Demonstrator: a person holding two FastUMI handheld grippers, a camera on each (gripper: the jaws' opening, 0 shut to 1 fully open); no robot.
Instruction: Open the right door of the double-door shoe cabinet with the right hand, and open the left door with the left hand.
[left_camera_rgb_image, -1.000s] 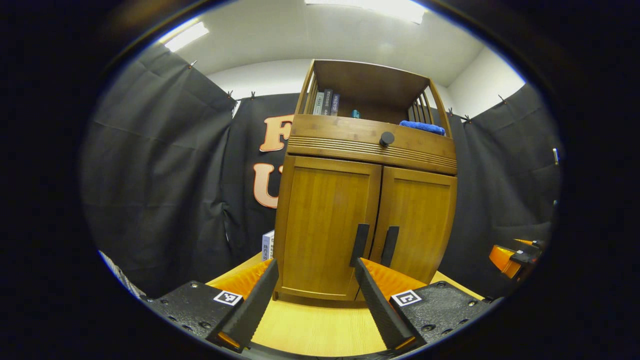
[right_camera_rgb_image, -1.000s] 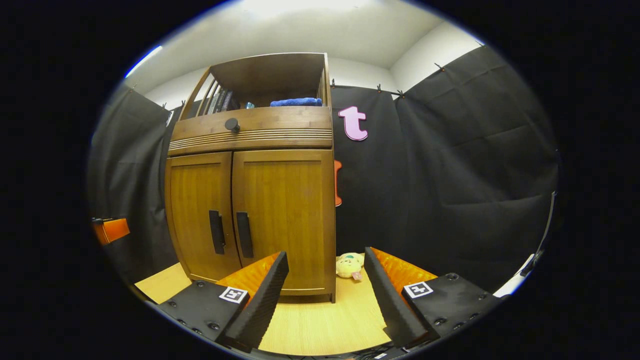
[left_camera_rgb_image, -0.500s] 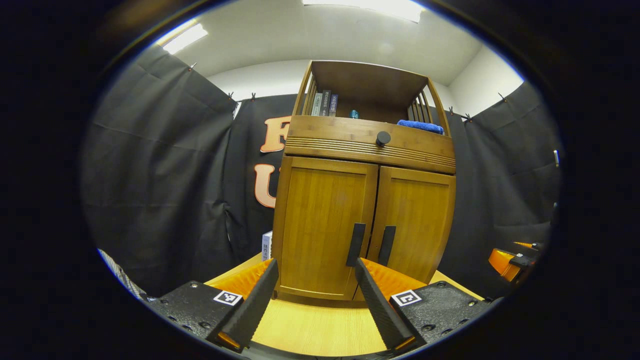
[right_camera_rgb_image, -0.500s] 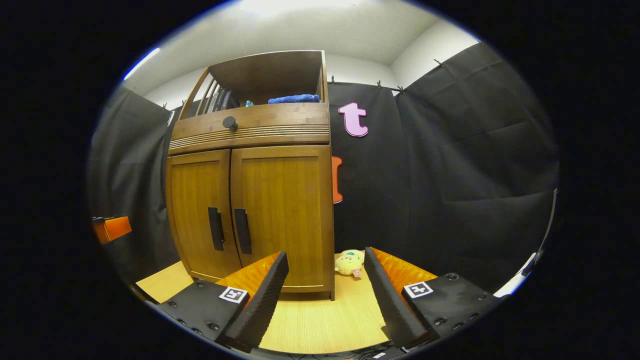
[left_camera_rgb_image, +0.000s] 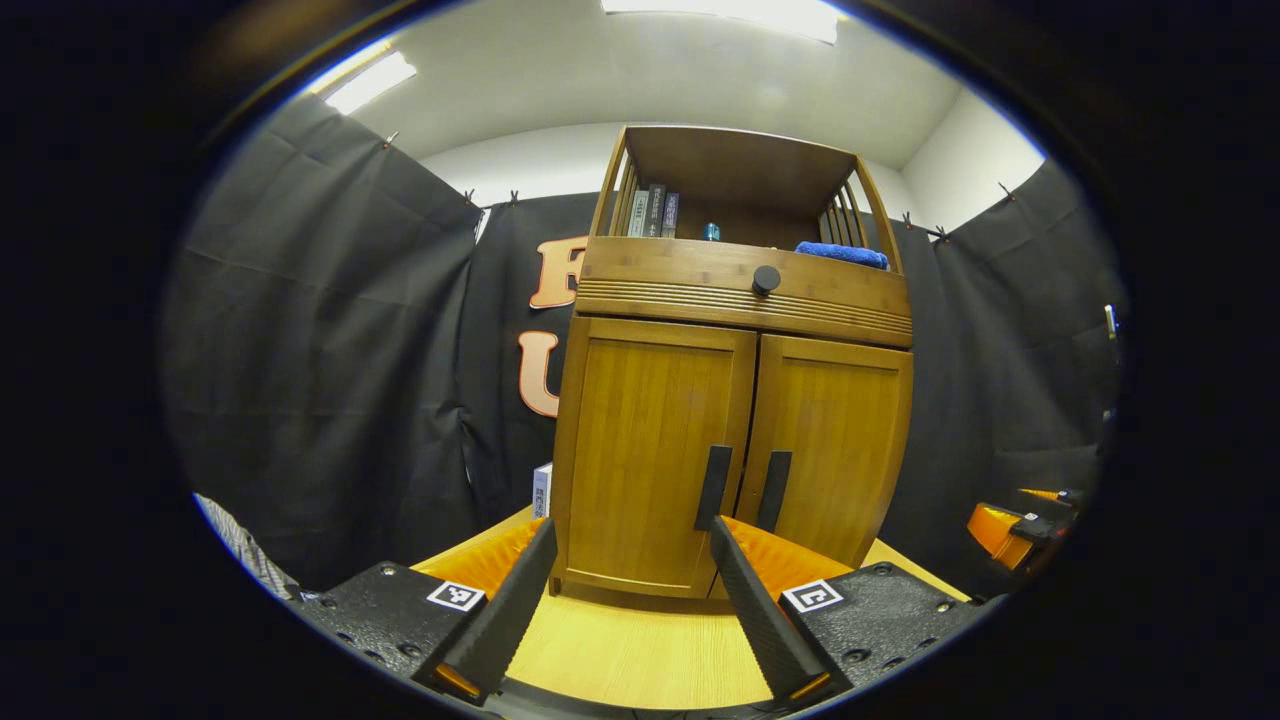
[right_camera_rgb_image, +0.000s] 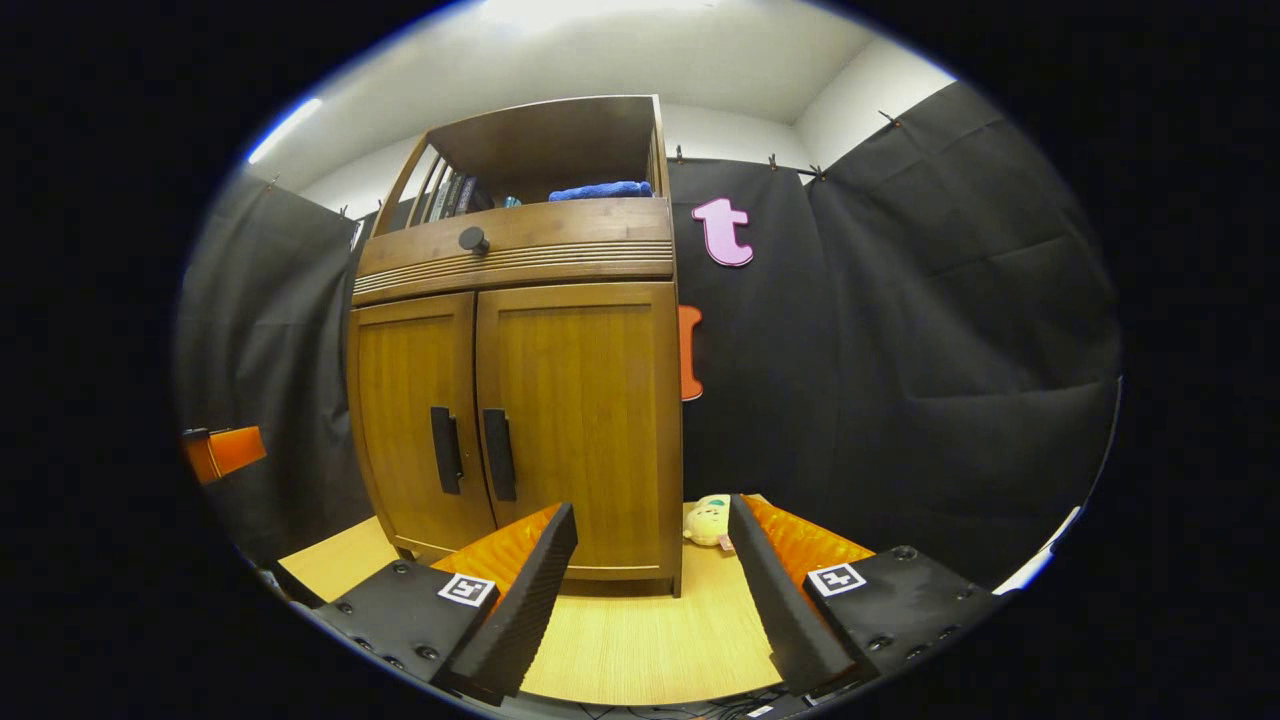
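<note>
A brown wooden shoe cabinet (left_camera_rgb_image: 740, 300) (right_camera_rgb_image: 520, 260) stands on a light wooden table, both doors closed. The left door (left_camera_rgb_image: 645, 450) (right_camera_rgb_image: 410, 410) and the right door (left_camera_rgb_image: 835, 440) (right_camera_rgb_image: 580, 410) each carry a dark vertical handle near the middle seam: left handle (left_camera_rgb_image: 714, 487) (right_camera_rgb_image: 445, 449), right handle (left_camera_rgb_image: 773, 490) (right_camera_rgb_image: 498, 454). My left gripper (left_camera_rgb_image: 630, 600) is open, in front of the left door, a short way off. My right gripper (right_camera_rgb_image: 650, 590) is open, low before the cabinet's right edge. The right gripper (left_camera_rgb_image: 1005, 530) also shows at the left gripper view's right edge, and the left gripper (right_camera_rgb_image: 225, 452) at the right gripper view's left edge.
A drawer with a round dark knob (left_camera_rgb_image: 766, 279) sits above the doors. The open top shelf holds books (left_camera_rgb_image: 650, 210) and a blue cloth (left_camera_rgb_image: 843, 255). A small plush toy (right_camera_rgb_image: 707, 522) lies on the table (right_camera_rgb_image: 640, 640) right of the cabinet; a small box (left_camera_rgb_image: 541, 490) stands left of it.
Both grippers stay open with nothing in them. The right gripper's view has slid a little rightward and nearer to the cabinet; the left view has barely shifted.
</note>
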